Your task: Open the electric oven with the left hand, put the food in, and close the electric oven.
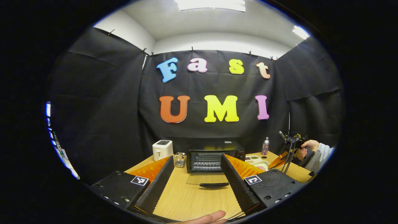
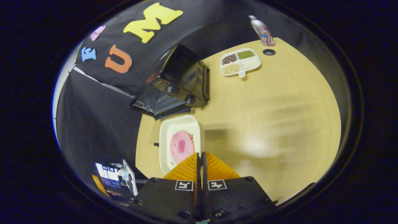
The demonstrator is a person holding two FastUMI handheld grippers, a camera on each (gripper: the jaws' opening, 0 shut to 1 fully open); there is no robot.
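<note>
The black electric oven [image 1: 214,158] stands at the back of the wooden table, its glass door folded down flat and the door handle [image 1: 214,185] facing me. My left gripper [image 1: 196,175] is open and hovers in front of that door, holding nothing. In the right gripper view the oven [image 2: 180,84] lies ahead to the left, with its rack visible inside. My right gripper [image 2: 200,160] is shut on the near rim of a white tray [image 2: 164,137] that carries a round pink piece of food [image 2: 182,146]. The tray hangs above the table in front of the oven.
A white toaster [image 1: 162,149] and a small wire holder [image 1: 179,159] stand left of the oven. On its right are a divided plate of grains [image 2: 241,62] and a bottle [image 2: 262,31]. A person's hand [image 1: 306,147] holds the right gripper at the far right.
</note>
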